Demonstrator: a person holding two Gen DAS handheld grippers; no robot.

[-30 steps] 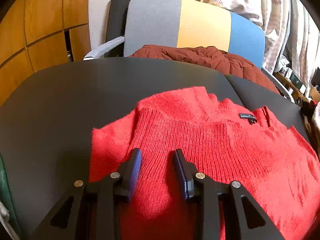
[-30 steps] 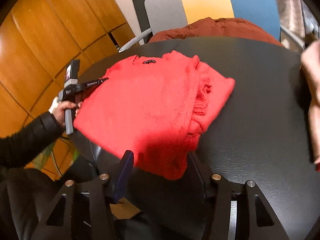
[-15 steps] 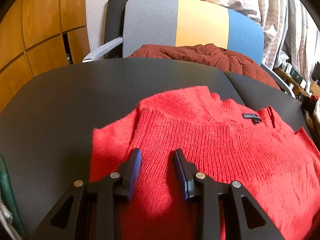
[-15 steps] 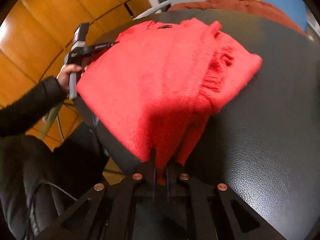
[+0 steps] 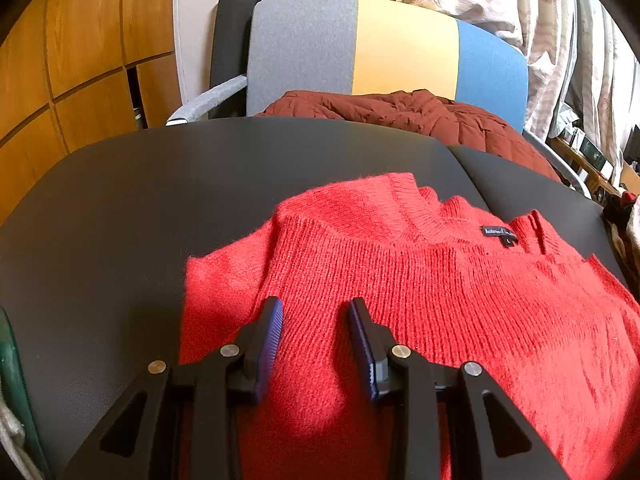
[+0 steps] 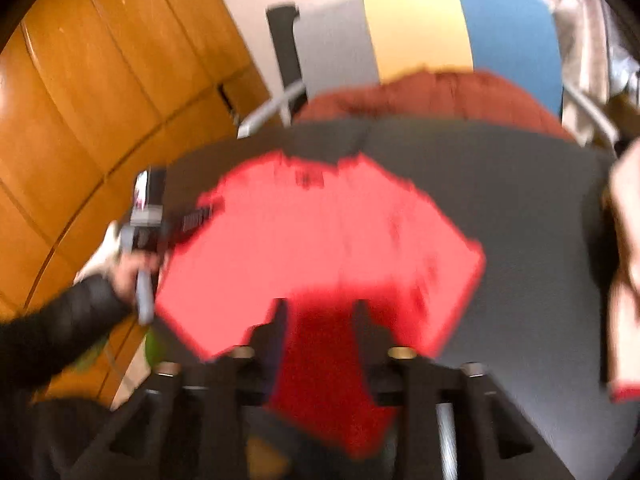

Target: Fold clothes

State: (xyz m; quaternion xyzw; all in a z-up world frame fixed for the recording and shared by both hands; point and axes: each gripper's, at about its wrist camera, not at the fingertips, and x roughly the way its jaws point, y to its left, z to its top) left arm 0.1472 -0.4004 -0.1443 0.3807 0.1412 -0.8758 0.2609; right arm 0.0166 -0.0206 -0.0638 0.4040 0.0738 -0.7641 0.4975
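Observation:
A red knit sweater (image 5: 440, 300) lies on the black table (image 5: 160, 200), its collar with a dark label (image 5: 498, 233) pointing away. My left gripper (image 5: 314, 312) is open just over the sweater's left shoulder, gripping nothing. The right wrist view is blurred. There my right gripper (image 6: 320, 312) stands at the sweater's (image 6: 320, 240) near edge. Its jaws are opening, with dark red cloth lying between them. The left gripper (image 6: 192, 216) shows at the sweater's far left corner, held by a hand (image 6: 128, 268) in a black sleeve.
Behind the table stands a grey, yellow and blue chair (image 5: 400, 48) with a brown jacket (image 5: 400, 112) on its seat. Wooden panels (image 5: 80, 60) line the left wall. A pale blurred thing (image 6: 624, 240) sits at the right edge of the table (image 6: 520, 200).
My right gripper shut on the sweater's near edge, then lifted and pulled back; its jaws now stand apart again. The left gripper has kept still.

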